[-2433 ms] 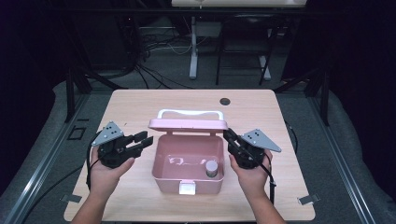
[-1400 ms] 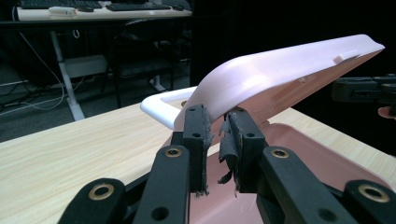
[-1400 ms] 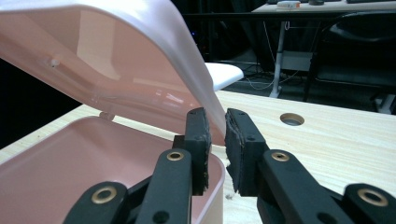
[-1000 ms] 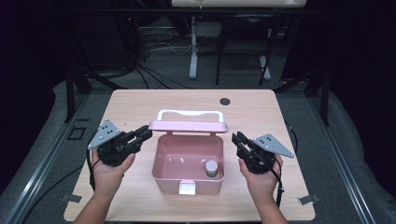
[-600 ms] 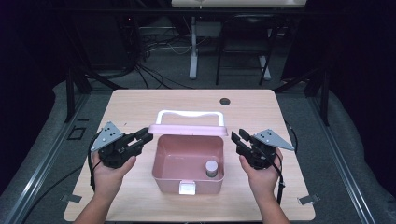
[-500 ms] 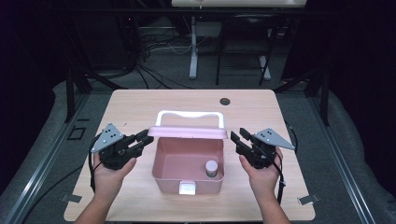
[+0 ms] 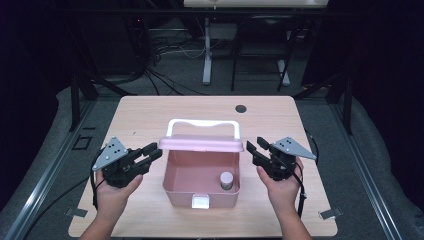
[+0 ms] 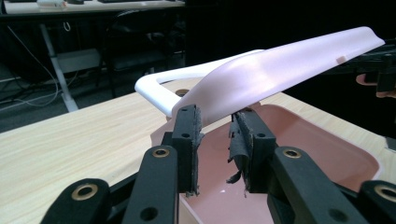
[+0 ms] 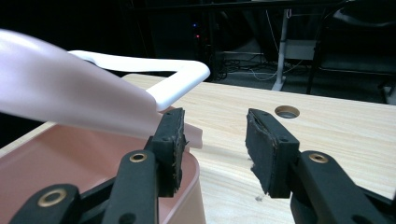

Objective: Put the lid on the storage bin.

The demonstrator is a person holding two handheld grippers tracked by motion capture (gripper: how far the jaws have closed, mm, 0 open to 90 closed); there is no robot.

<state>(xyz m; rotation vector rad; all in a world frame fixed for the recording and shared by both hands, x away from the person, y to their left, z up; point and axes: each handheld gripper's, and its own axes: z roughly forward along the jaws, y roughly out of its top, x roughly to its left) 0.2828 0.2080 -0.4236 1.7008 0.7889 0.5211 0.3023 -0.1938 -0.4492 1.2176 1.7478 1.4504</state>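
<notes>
At the centre of the high view sits a pale pink box (image 7: 201, 181) with a pink lid (image 7: 201, 144), a white handle (image 7: 204, 123) and a white latch (image 7: 200, 201). Inside it, lower right, is a small jar (image 7: 226, 180) with a whitish cap. The table (image 7: 150, 115) is light wood grain with a dark round hole (image 7: 241, 108). Both grippers are black with grey plates.

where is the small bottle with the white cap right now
In the high view the small white-capped bottle stands inside the pink plastic box, in its near right corner, under the half-raised pink lid.
</notes>
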